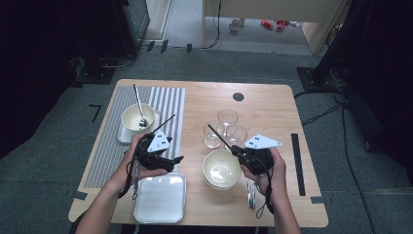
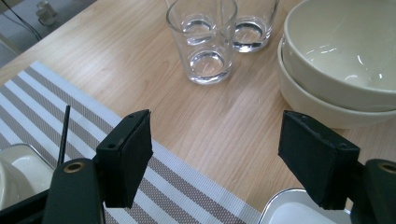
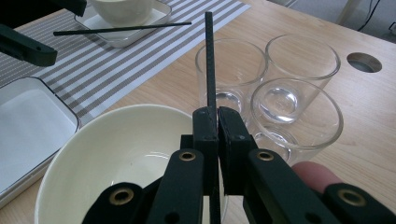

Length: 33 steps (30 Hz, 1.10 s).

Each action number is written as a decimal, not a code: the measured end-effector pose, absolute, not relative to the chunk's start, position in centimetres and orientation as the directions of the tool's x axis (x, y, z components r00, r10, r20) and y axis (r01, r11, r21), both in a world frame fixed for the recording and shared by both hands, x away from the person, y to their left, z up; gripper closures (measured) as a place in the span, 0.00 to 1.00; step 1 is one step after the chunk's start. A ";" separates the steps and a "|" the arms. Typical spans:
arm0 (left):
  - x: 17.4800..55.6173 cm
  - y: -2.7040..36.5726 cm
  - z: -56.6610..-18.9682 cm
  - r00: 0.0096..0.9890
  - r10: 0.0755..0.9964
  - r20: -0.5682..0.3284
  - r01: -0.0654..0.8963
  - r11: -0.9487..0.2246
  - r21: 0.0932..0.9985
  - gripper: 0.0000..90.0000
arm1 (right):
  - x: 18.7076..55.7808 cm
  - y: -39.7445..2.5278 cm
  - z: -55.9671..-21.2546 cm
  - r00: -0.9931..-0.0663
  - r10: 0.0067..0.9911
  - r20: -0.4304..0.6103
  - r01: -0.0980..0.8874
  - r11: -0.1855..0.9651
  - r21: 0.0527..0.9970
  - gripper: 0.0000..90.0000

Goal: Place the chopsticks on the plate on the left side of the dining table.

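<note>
Nearest me, the right gripper (image 1: 237,152) hovers over the stacked cream bowls (image 1: 221,168) right of centre on the counter (image 1: 272,112), fingers (image 3: 231,130) clenched on nothing. The left gripper (image 1: 176,160), fingers (image 2: 126,156) released wide, points at them. A round stack has no long axis; it opens upward. I'd judge the next move is gripping the rim. Beyond stand three glasses (image 1: 225,127).
</note>
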State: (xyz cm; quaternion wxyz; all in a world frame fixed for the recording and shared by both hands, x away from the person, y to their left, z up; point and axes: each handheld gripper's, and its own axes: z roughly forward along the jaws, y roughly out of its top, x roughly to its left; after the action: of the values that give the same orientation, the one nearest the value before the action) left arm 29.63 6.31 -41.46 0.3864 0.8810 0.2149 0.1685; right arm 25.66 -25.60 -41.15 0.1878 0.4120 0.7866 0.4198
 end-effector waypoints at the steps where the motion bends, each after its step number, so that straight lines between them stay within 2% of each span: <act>1: 29.6 6.2 -41.4 0.853 0.504 0.133 0.244 -0.611 0.753 0.29 | 25.7 -25.6 -41.2 -0.593 0.804 0.051 0.491 0.311 0.814 0.97; 33: 29.4 2.7 -40.1 0.889 0.410 0.206 0.125 -0.650 0.750 0.33 | 26.4 -20.4 -40.8 -0.711 0.702 0.041 0.460 0.420 0.782 0.97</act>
State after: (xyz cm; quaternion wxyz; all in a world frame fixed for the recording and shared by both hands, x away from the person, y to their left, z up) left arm 29.41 2.70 -40.06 0.3907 0.8897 0.1504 0.1820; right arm 26.45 -20.38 -40.82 0.1481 0.3504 0.8295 0.4088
